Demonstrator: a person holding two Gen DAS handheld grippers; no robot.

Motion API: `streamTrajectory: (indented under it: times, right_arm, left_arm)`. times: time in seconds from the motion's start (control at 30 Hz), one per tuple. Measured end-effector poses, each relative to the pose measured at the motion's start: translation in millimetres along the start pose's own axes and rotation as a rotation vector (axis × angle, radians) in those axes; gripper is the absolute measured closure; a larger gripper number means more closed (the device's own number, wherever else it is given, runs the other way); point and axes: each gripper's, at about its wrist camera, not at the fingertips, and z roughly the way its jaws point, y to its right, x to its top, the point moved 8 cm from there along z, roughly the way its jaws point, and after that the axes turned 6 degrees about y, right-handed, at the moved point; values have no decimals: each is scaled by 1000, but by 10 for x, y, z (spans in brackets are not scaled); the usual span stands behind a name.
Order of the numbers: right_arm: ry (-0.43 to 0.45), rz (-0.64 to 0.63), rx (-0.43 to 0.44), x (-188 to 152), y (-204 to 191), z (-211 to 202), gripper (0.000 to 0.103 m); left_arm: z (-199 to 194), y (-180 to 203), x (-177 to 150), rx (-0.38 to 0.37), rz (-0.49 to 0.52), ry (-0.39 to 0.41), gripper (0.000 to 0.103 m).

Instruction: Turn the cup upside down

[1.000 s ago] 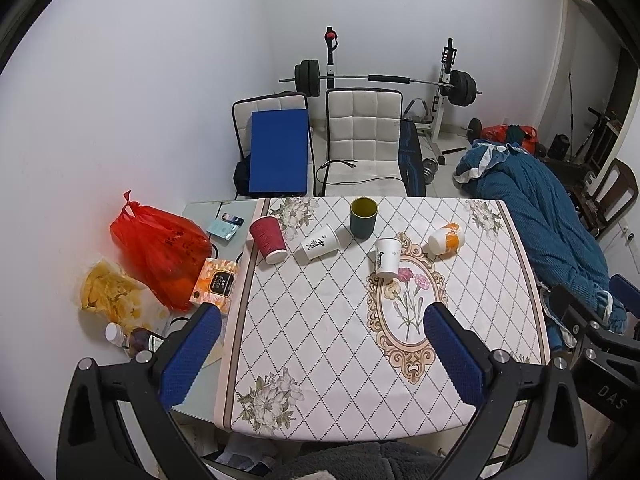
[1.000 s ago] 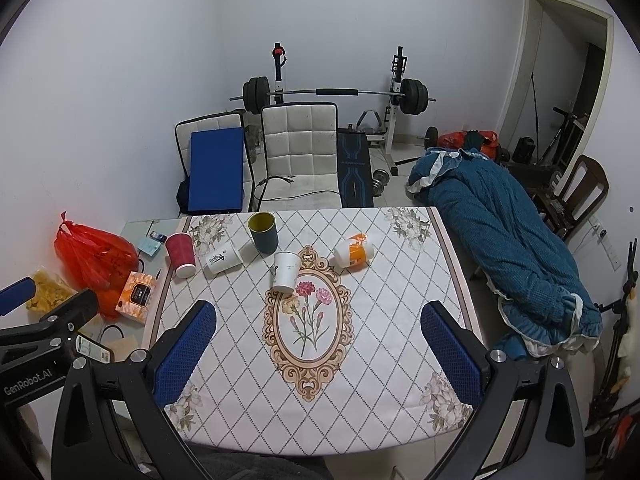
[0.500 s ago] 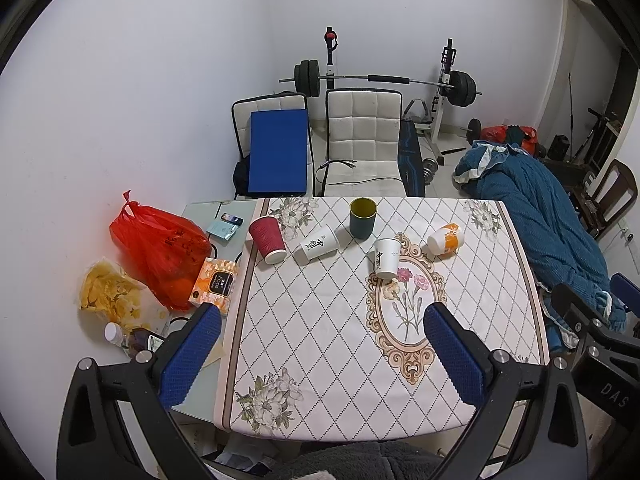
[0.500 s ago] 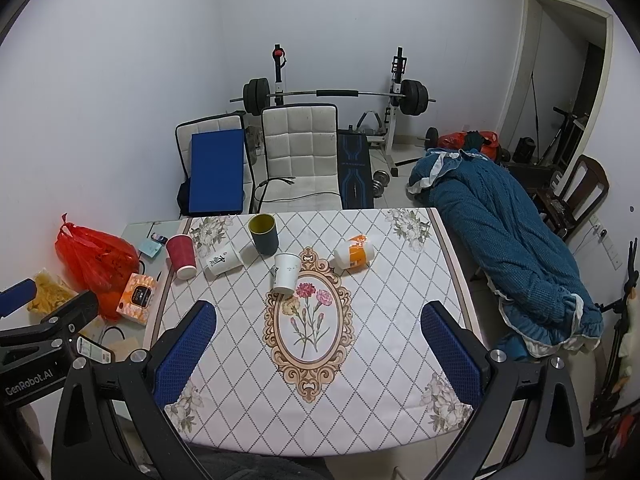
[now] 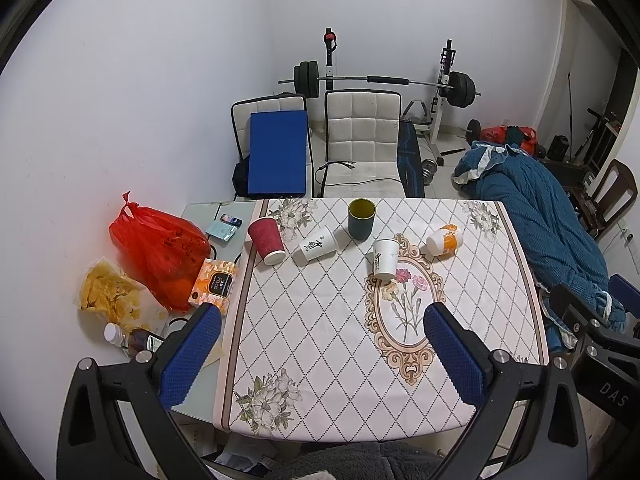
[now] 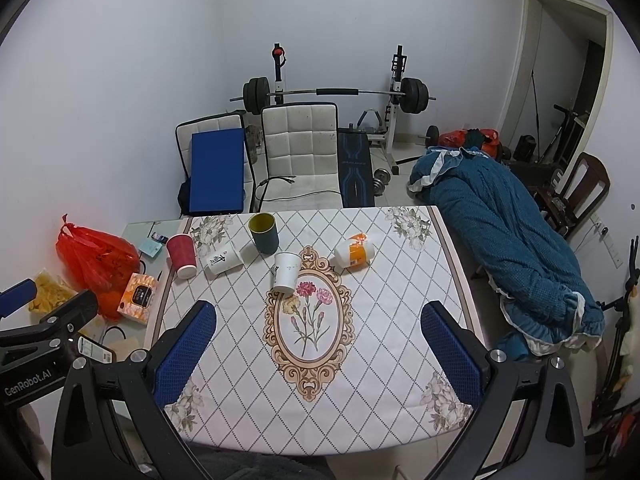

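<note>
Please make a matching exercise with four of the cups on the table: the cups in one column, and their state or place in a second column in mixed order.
Cups:
1. red cup
2. dark green cup
3. orange and white cup
4. plain white cup

States:
A. lying on its side, nearest the blue blanket
B. standing at the top of the flower oval
C. open mouth up, yellow inside
D. at the left edge of the tablecloth

Pairs: 1-D, 2-C, 3-A, 4-B

A red plastic bag [image 5: 160,252] lies left of the table, beside an orange tissue pack [image 5: 214,285]. Behind stand two white padded chairs [image 5: 362,136], a barbell rack [image 5: 384,80], and a blue quilt [image 6: 516,256] at right.
</note>
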Motion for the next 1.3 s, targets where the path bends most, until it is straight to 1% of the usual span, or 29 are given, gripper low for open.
streamTrajectory:
  times: [0.53,0.6,0.7,0.83,0.93,1.0,1.1,1.17,1.2,1.3]
  right_arm:
    - [-8,2,5,-37,41,15,0]
    - [-12,3,7,-83,67,41,0]
    - [-37,0,6,-188,108,206,0]
    - [-114,-5,4,-401,173,597,0]
    - [-201,-13,3,-663,217,1009,0]
    - [-273,-21,8,-907,243,1303,0]
    - [-367,-45,21,-1272,242,1678,0]
    - [-414,-67,24,-1504,222,1892,0]
    - [-441,-76,26,-1622,207,1999,0]
    - [-518,-78,38,-1943,174,2272,0]
  left_arm:
    - [-10,119,-40,-3,1,-4,0]
    - [47,137,-81,2,-7,-8,0]
    - [236,127,-184,14,-25,-42,0]
    - [582,97,-383,63,-31,-107,0]
    - [861,56,-567,101,-39,-161,0]
    - [1041,27,-701,124,-42,-207,0]
    - [1256,-33,-854,156,-45,-250,0]
    - [1410,-51,-953,158,-49,-283,0]
    - [1494,-76,-1004,173,-44,-302,0]
    - [1702,-111,-1079,176,-42,-343,0]
